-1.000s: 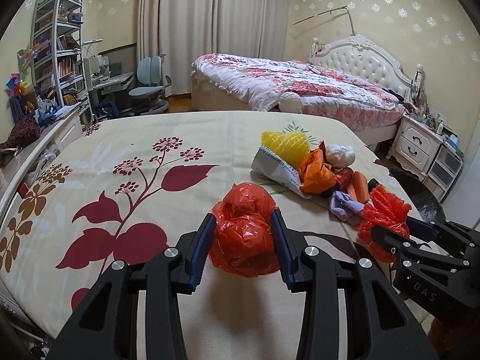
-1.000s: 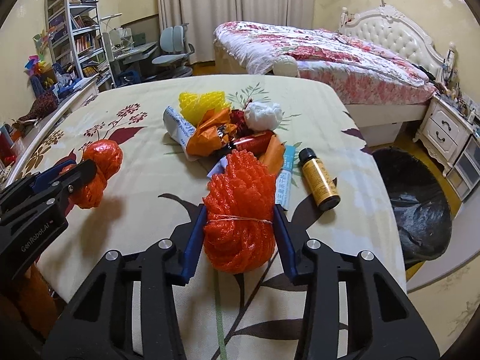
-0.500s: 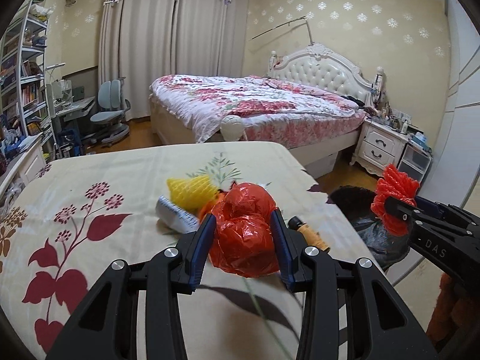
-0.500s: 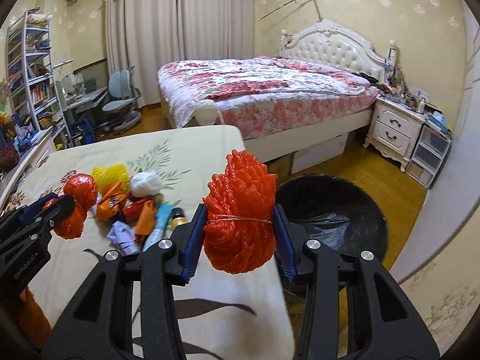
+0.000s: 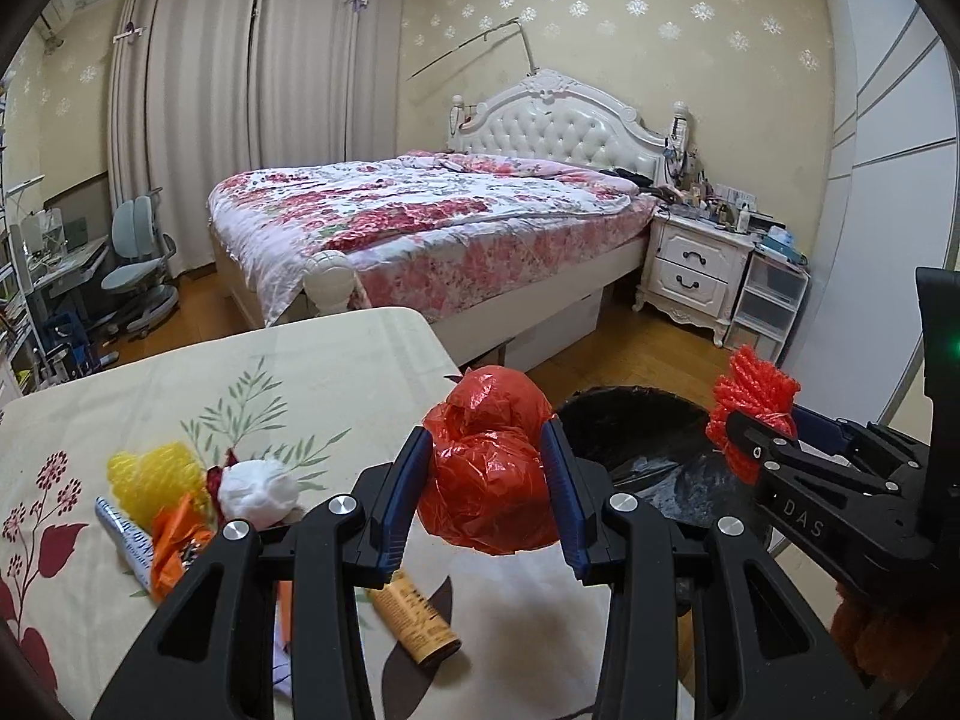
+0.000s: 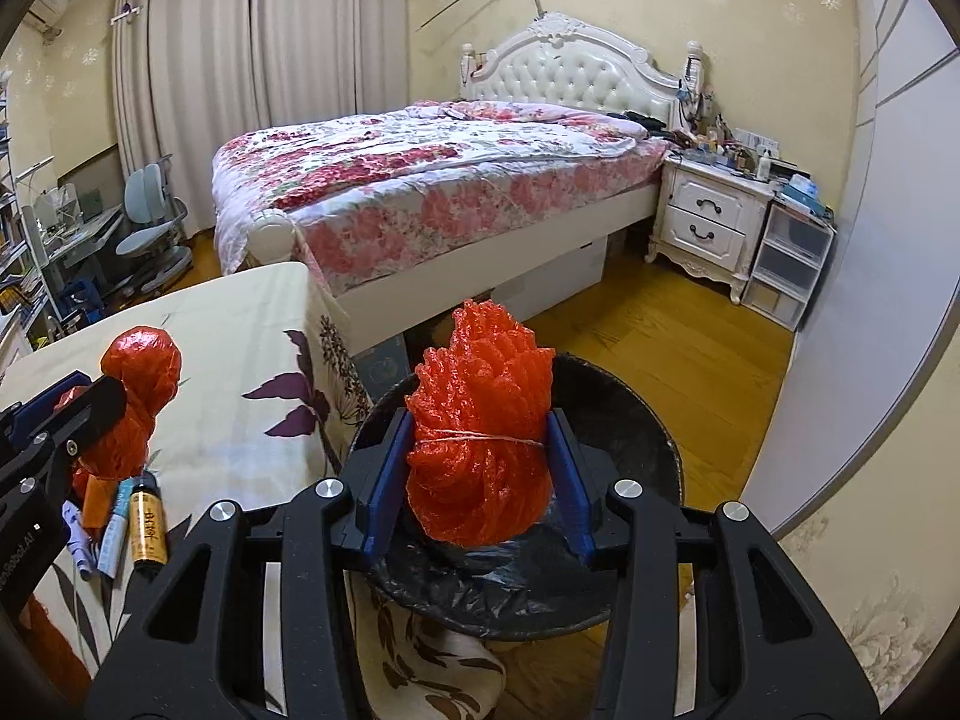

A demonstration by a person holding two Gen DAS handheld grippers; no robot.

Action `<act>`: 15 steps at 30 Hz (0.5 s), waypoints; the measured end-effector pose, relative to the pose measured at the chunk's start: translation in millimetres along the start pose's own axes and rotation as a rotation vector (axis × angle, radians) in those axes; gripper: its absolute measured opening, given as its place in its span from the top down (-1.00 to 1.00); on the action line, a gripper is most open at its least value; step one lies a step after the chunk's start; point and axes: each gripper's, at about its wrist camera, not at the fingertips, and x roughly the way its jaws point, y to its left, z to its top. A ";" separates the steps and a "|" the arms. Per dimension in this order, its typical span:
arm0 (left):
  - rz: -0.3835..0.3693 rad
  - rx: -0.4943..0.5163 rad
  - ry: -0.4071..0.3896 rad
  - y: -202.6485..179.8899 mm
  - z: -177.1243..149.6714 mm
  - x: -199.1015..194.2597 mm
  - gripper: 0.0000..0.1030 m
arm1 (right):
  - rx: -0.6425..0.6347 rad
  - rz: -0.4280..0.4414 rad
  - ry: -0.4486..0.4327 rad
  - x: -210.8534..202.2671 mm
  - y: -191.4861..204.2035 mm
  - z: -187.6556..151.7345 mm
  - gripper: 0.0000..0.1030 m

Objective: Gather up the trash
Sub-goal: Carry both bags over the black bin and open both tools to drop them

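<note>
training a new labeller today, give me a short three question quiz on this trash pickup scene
1. True or false: the left gripper is shut on the red plastic bag.
2. What does the right gripper hold? A) brown bottle B) red foam net C) white tissue wad
3. What lies directly below the red foam net in the right wrist view?

Key
1. True.
2. B. The brown bottle and white tissue wad lie on the table.
3. The black-lined trash bin.
</note>
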 end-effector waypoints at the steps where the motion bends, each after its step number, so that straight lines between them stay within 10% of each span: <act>1: -0.003 0.007 0.005 -3.8 1.3 6.4 0.21 | 0.010 -0.003 0.005 4.5 -4.0 -0.1 0.16; 15: -0.025 0.078 0.071 -43.7 7.0 73.6 0.21 | 0.102 -0.036 0.045 41.0 -41.9 -0.6 0.15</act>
